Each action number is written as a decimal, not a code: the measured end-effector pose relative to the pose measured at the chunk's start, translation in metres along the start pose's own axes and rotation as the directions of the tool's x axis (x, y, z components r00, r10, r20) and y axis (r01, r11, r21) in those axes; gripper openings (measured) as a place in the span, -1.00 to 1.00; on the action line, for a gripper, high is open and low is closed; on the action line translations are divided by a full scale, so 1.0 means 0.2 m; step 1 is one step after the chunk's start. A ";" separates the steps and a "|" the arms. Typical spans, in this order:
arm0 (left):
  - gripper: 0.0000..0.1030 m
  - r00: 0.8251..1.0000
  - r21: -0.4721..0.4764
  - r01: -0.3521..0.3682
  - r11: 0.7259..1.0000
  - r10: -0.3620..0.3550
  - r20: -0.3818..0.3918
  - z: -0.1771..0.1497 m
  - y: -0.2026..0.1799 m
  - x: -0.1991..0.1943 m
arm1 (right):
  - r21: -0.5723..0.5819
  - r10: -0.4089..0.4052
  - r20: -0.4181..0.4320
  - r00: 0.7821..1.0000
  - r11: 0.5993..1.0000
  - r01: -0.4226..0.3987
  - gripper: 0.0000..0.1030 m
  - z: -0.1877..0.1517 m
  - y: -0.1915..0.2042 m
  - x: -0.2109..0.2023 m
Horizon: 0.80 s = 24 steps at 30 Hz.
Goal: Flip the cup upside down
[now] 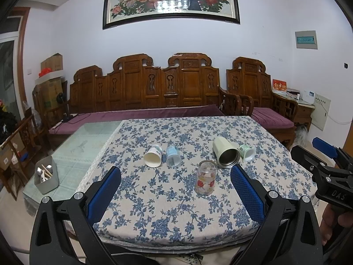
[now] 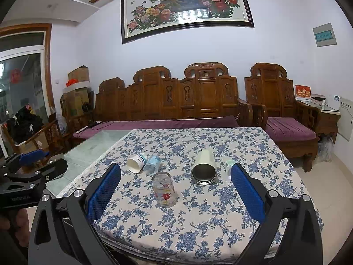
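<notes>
A clear glass cup with red flowers [image 1: 205, 181] [image 2: 165, 189] stands mouth-down on the floral tablecloth, nearest me. Behind it several cups lie on their sides: a white paper cup [image 1: 153, 156] [image 2: 136, 163], a clear blue cup [image 1: 173, 156] [image 2: 152, 164], a cream steel-lined tumbler [image 1: 225, 152] [image 2: 204, 167] and a small green-and-white cup [image 1: 247, 152] [image 2: 229, 165]. My left gripper [image 1: 175, 177] is open and empty, above the table's near edge. My right gripper [image 2: 175, 176] is open and empty, likewise held back from the cups; it also shows in the left wrist view [image 1: 326, 161].
The tablecloth [image 1: 176, 209] covers the right part of a glass-topped table [image 1: 88, 141]. A grey holder with spoons and chopsticks [image 1: 46, 177] stands at the left. A carved wooden sofa [image 1: 150, 92] and armchair [image 1: 264, 101] stand behind the table.
</notes>
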<state>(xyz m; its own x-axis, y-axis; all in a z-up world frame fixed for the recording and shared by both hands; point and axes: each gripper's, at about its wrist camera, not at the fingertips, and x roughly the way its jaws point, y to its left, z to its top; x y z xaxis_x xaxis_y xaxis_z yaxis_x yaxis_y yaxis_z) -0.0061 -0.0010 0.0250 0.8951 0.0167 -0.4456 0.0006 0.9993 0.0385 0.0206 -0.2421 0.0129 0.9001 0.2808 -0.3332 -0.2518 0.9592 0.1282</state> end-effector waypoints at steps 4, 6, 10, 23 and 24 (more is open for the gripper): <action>0.85 1.000 0.000 0.000 1.000 0.000 0.001 0.00 0.00 0.00 | -0.001 0.001 0.000 1.000 1.000 -0.001 0.95 0.00 0.00 0.00; 0.85 1.000 -0.001 0.000 1.000 0.000 0.001 0.00 0.00 0.00 | -0.001 0.000 0.000 1.000 1.000 0.000 0.95 0.00 0.00 0.00; 0.85 1.000 -0.002 0.000 1.000 0.000 0.003 0.00 0.00 0.00 | -0.001 0.000 0.000 1.000 1.000 0.000 0.95 0.00 0.00 0.00; 0.85 1.000 -0.004 0.003 1.000 -0.003 0.009 0.01 0.00 -0.01 | -0.001 0.002 -0.003 1.000 1.000 -0.002 0.95 0.00 0.00 0.01; 0.85 1.000 -0.004 0.002 1.000 -0.002 0.010 0.01 0.01 -0.01 | -0.002 0.001 -0.002 1.000 1.000 -0.001 0.95 0.00 0.00 0.01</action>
<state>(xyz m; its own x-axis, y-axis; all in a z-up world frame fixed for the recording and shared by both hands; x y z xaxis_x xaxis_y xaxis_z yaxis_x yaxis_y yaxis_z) -0.0060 0.0000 0.0283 0.8993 0.0143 -0.4371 0.0008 0.9994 0.0343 0.0223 -0.2415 0.0114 0.8989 0.2823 -0.3352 -0.2537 0.9589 0.1272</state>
